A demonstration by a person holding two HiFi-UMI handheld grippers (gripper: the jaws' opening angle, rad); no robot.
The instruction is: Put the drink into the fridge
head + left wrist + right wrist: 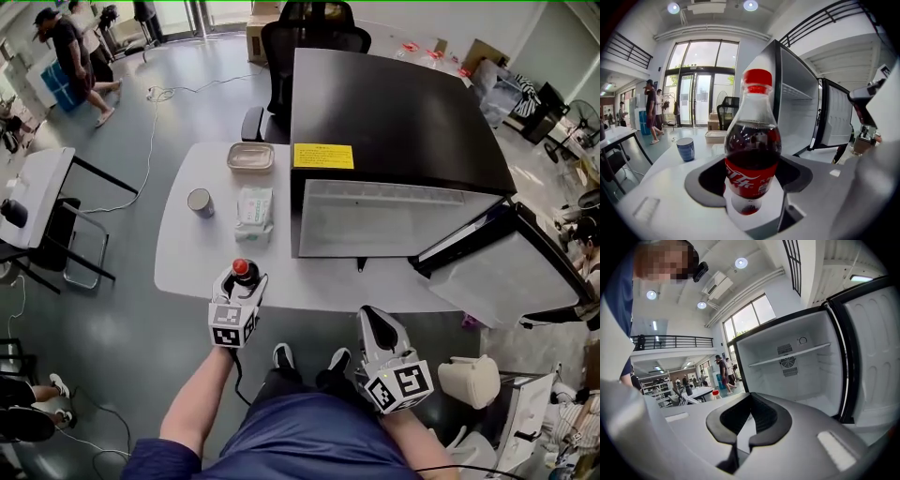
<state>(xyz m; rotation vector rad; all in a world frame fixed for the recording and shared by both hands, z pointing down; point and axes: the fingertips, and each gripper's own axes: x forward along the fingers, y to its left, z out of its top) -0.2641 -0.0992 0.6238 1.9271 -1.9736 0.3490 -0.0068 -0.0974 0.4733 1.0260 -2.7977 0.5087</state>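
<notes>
A cola bottle (245,271) with a red cap stands upright in my left gripper (242,279), over the white table's (183,258) front edge. In the left gripper view the bottle (752,154) fills the middle, and the left gripper (752,177) is shut on its red-labelled lower body. The black fridge (394,112) sits on the table to the right, its door (506,272) swung open and its white inside (787,366) showing a shelf. My right gripper (373,317) hangs below the table edge, shut and empty; the right gripper (747,420) faces the open fridge.
On the table left of the fridge lie a blue cup (200,202), a pack of wipes (254,212) and a metal container (250,157). A black chair (309,37) stands behind the table. People walk at the far left (80,61).
</notes>
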